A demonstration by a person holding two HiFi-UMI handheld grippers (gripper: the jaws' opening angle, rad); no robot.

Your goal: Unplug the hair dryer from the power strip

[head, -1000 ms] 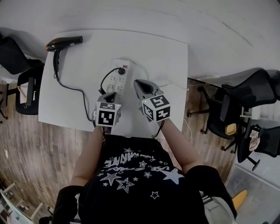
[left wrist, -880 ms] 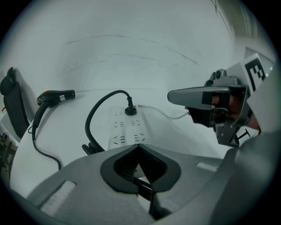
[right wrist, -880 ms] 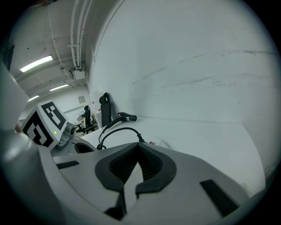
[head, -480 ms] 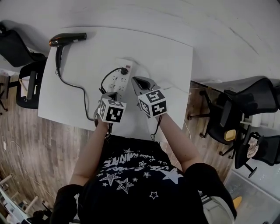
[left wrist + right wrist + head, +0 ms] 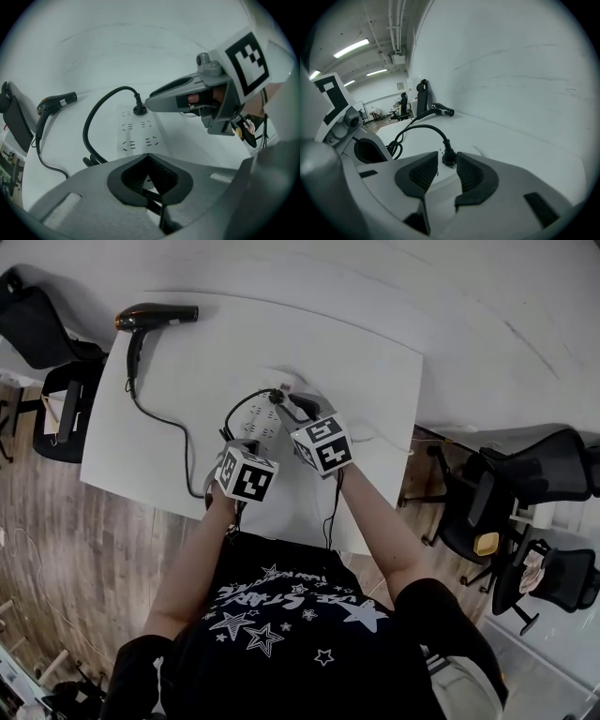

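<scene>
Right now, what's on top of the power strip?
A black plug stands at its far end, between the right gripper's just-opened jaws. The left gripper hides the near end.

1. the plug (image 5: 449, 157) stands in the far end of the power strip (image 5: 262, 418), between the right claw's (image 5: 447, 165) jaws, which have just been opening; we see no pad pressing on it.
2. the cord (image 5: 93, 122) arches off the plug and loops left of the strip, barring a low pass there.
3. the left claw (image 5: 148, 157), jaws together, blocks the strip's near end.
4. right of the strip the surface (image 5: 366, 362) gives us free room; the hair dryer (image 5: 155, 315) lies well apart.
</scene>
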